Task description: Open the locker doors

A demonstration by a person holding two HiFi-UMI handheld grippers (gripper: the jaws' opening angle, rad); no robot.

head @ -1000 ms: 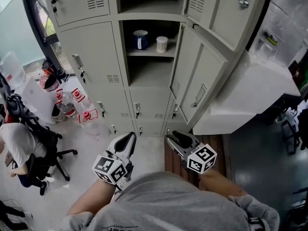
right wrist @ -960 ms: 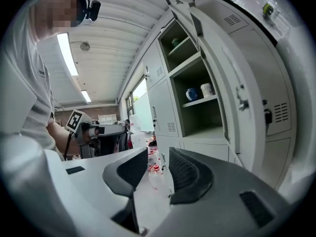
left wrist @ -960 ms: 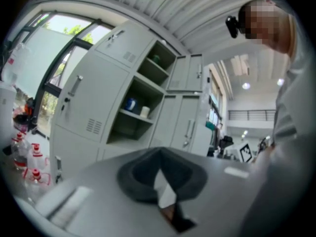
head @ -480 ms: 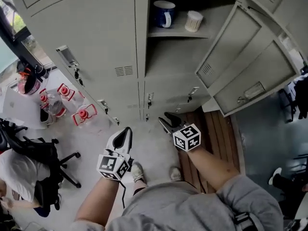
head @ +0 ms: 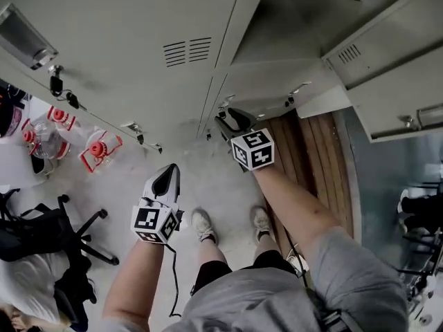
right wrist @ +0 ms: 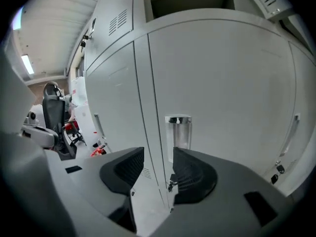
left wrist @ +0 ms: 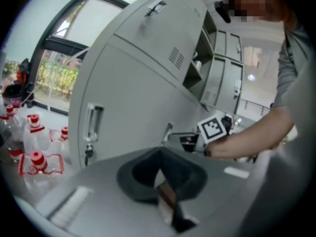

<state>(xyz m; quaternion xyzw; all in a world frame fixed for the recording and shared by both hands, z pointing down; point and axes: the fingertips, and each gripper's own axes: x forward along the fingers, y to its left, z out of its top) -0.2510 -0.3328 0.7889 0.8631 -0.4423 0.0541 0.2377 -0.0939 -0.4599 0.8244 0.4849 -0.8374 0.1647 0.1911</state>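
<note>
My right gripper [right wrist: 154, 169], jaws opening, empty, faces chrome handle [right wrist: 178, 132] of grey metal locker door [right wrist: 227, 78]: straddle squarely, then clamp; left gripper [left wrist: 161, 176] closed.

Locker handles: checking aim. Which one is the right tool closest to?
The rectangular chrome handle straight ahead of the right tool, whose opening jaws hold nothing; the other handles sit off to either side.

Matt painted metal lockers [head: 138, 19], wooden planks [head: 315, 151]
</note>
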